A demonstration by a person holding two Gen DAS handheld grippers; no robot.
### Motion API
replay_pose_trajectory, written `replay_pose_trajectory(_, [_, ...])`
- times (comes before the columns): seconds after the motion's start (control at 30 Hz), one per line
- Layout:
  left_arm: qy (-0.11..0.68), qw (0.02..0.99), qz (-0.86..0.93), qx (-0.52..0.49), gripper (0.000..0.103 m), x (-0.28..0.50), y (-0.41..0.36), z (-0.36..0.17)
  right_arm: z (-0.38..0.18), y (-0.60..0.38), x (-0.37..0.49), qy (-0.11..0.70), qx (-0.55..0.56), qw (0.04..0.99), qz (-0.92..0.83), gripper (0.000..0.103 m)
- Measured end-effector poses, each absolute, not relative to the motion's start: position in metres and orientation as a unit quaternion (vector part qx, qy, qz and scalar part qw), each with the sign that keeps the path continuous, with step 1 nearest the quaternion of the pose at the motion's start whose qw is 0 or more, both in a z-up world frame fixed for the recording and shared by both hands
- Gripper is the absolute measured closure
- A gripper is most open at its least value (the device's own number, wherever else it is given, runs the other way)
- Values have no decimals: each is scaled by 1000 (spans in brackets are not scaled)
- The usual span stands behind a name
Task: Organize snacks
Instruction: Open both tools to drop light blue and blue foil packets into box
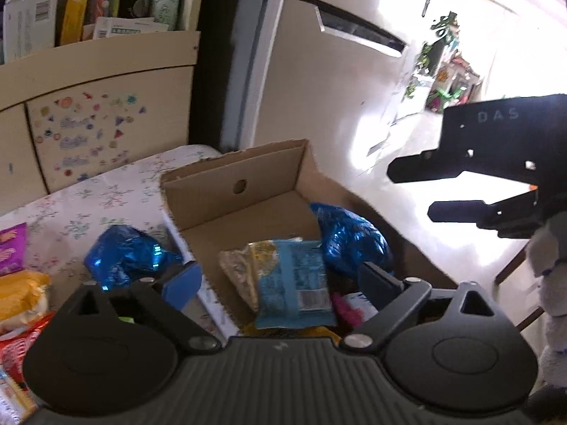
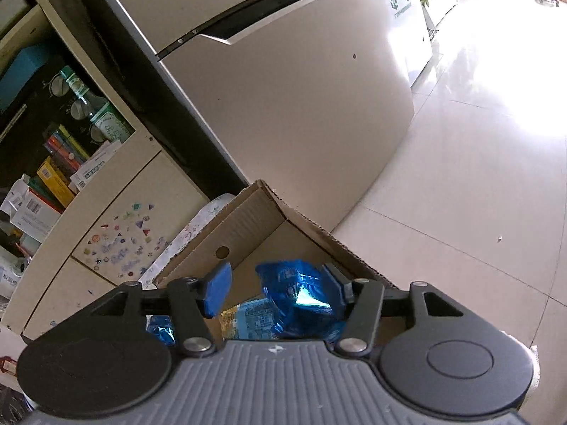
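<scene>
on the floral tablecloth [image 1: 106,191], cardboard box [image 1: 226,166], fridge [image 2: 283,106] seemingly close behind

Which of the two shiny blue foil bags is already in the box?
The blue foil bag against the cardboard box's right wall; the other blue foil bag lies outside on the floral cloth.

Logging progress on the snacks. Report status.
Left gripper open, empty. Right gripper open above cardboard box. Blue foil bag in box; another outside. Nothing obstructing.

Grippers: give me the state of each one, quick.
Left gripper: open, holding nothing, above the cardboard box.
Right gripper: open, holding nothing; a blue foil bag lies in the box beyond its fingers.
</scene>
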State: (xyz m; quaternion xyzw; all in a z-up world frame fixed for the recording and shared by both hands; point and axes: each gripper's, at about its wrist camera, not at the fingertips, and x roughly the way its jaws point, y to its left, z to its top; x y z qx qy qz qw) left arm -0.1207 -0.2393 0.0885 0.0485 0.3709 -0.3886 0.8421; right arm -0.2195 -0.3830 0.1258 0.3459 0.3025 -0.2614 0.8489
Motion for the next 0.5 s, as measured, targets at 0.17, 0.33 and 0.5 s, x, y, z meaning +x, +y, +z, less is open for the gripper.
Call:
replay_pose_trajectory(0.17, [366, 852, -366, 70, 5, -121, -231, 93, 125, -377, -212, 309, 343, 852, -247, 37])
replay_pose_trajectory(0.33, [360, 862, -345, 92, 3, -123, -218, 96, 125, -369, -206, 315, 340, 855, -231, 36])
replay_pose_trajectory(0.5, [358, 870, -320, 116, 2, -122, -204, 98, 126, -359, -198, 320, 332, 861, -215, 35])
